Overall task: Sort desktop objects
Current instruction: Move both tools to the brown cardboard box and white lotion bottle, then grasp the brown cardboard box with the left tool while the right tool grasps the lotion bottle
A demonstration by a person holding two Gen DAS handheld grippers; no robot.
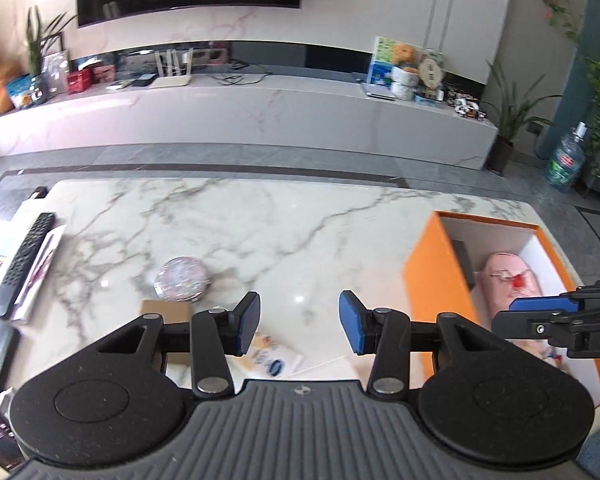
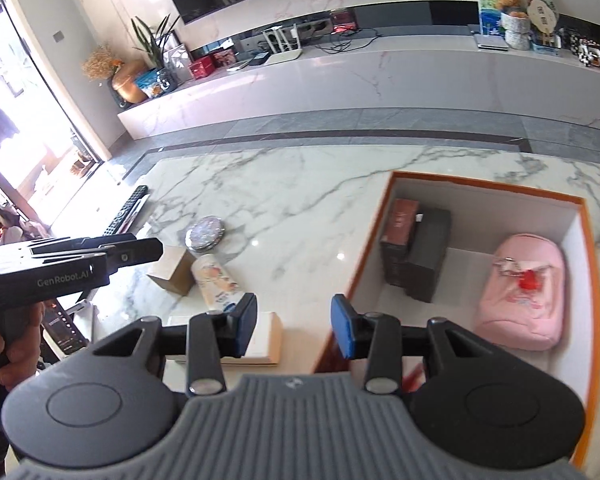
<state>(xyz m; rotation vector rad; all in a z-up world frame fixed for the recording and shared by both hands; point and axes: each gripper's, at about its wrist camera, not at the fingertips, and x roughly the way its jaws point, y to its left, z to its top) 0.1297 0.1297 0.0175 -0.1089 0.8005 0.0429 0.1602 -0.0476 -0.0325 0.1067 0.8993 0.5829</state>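
Two empty grabbers hang over the marble table (image 1: 228,216) by the orange box (image 2: 592,264).

The left grabber (image 1: 299,324) is spread apart with nothing between its pads, and so is the right grabber (image 2: 294,326). Inside the box lie a pink pouch (image 2: 520,300) and two dark boxes (image 2: 416,252). Left of the box, out on the table, sit a round shiny tin (image 2: 206,233), a can (image 2: 216,284), a small brown carton (image 2: 172,274) and a remote (image 1: 22,264).
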